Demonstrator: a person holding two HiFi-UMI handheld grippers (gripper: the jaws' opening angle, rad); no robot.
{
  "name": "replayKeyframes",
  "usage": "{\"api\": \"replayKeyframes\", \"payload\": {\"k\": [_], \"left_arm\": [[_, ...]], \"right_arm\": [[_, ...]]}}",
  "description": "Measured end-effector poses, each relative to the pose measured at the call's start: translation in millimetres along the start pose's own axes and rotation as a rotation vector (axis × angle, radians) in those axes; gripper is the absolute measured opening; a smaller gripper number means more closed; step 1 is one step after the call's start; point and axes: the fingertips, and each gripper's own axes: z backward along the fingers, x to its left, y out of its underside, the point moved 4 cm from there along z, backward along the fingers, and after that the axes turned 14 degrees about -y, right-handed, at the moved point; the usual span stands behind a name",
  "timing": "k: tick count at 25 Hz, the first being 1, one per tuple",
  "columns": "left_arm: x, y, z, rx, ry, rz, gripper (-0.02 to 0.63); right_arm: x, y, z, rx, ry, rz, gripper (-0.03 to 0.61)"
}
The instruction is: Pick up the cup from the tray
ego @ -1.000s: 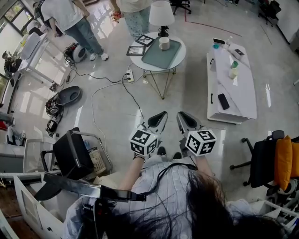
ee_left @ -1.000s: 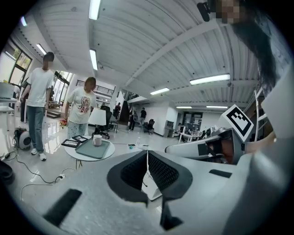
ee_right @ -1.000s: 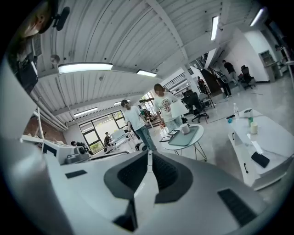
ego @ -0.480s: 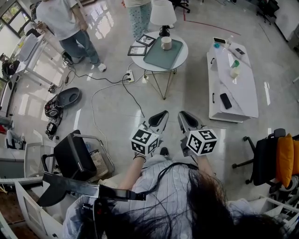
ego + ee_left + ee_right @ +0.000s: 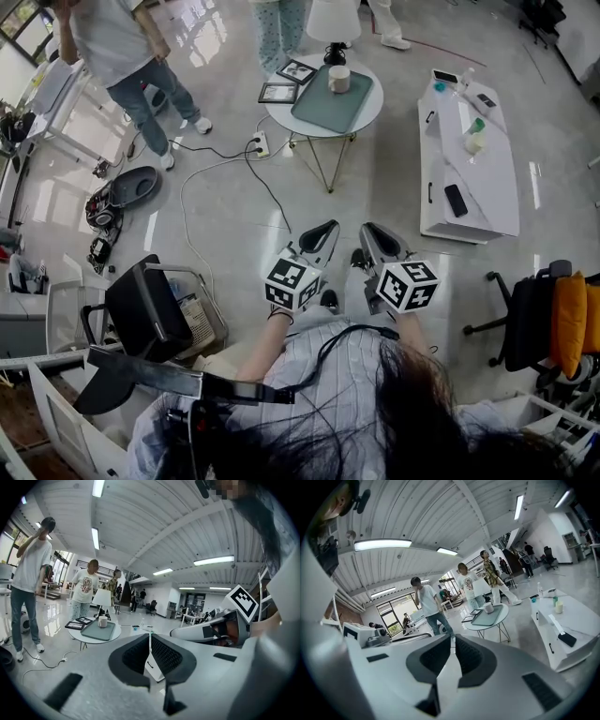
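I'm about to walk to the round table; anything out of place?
A black cable trails loose across the floor to a power strip beside the table. The cup stands upright on the tray.

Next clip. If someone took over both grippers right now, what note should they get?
Left gripper: shut, empty.
Right gripper: shut, empty.
Things: the cup stands upright on the tray, at the end nearest the lamp. The tray lies on the round table, which is across a stretch of floor ahead, likely out of reach from here.
Done: nothing yet; the cup is untouched.
Left: walk up to the table, open one gripper, close it on the cup, lift the cup off the tray.
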Motion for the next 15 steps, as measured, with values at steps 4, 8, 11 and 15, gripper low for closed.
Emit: {"api": "replayKeyframes", "payload": {"k": [4,8,11,15], "left_arm": [[4,-2,-10,0.002,-0.010,0.008,0.015],[10,-4,-27,0.006,-0.020,0.011,0.015],[18,-7,-45,0.009,-0.027,0.015,0.015],[29,-16,-76,0.013,-0.038,0.022,0.015]], "right_arm": [[-8,-3,-6,0.011,-0.011,-0.004,0.048],[-25,-11,-17,0.016,-0.021,-0.009,0.048],[-41,-20,-28,0.020,-0.021,-0.010,0.048],[-66,-37,-44,0.030,-0.028,-0.010,0.048]]}}
